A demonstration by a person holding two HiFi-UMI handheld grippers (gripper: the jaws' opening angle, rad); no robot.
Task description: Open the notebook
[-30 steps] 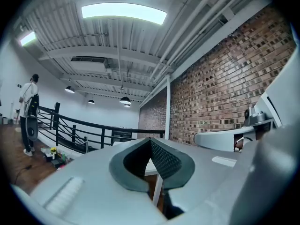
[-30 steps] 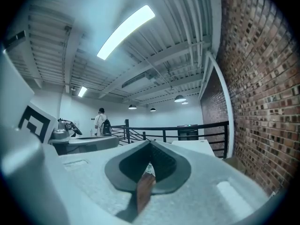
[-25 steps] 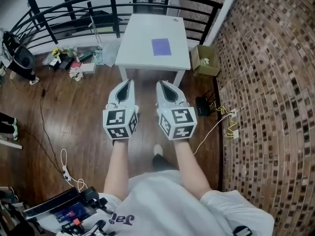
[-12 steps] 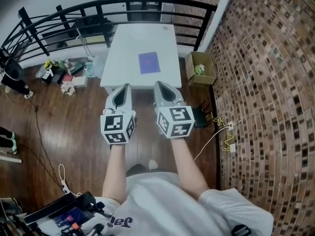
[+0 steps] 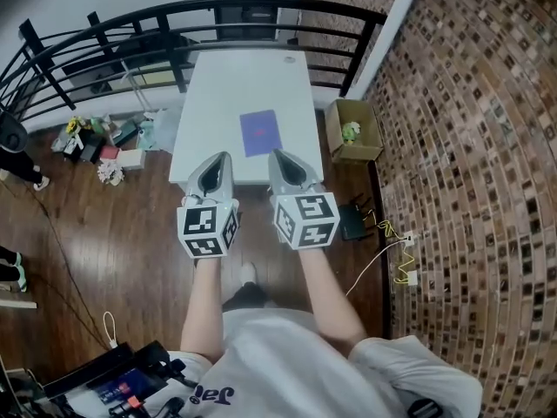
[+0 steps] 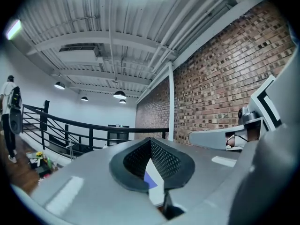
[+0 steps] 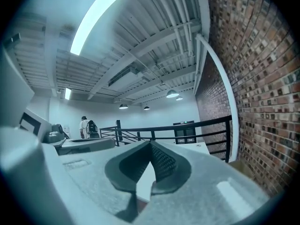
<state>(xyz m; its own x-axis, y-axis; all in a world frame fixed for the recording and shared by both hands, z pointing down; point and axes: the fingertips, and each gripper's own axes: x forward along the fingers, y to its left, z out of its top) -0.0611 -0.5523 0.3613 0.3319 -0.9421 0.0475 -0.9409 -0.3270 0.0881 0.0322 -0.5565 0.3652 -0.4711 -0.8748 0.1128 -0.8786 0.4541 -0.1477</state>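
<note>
The notebook (image 5: 259, 132) is purple and shaped like a small rectangle. It lies flat and closed on the white tabletop (image 5: 218, 94), with its cover facing up. It sits a little to the right of the middle and near the front edge, the side closest to the person. Nothing is touching it. There is a tiny mark in the middle of the cover, but it is too small to make out. The left tool (image 5: 219, 165) and the right tool (image 5: 280, 164) are held out side by side, pointing at the tabletop. Their tips are at the front edge, close to the notebook but not on it. The notebook lies just ahead, between the two of them. Both tools are closed, with their tips pressed together, and neither one holds anything. In the left gripper view, a bit of the purple cover shows through the small gap behind the closed tips. A black railing (image 5: 200, 11) runs behind the tabletop. A cardboard box (image 5: 352, 129) sits on the wood floor (image 5: 104, 233) to the right, next to a brick wall (image 5: 470, 146).
</note>
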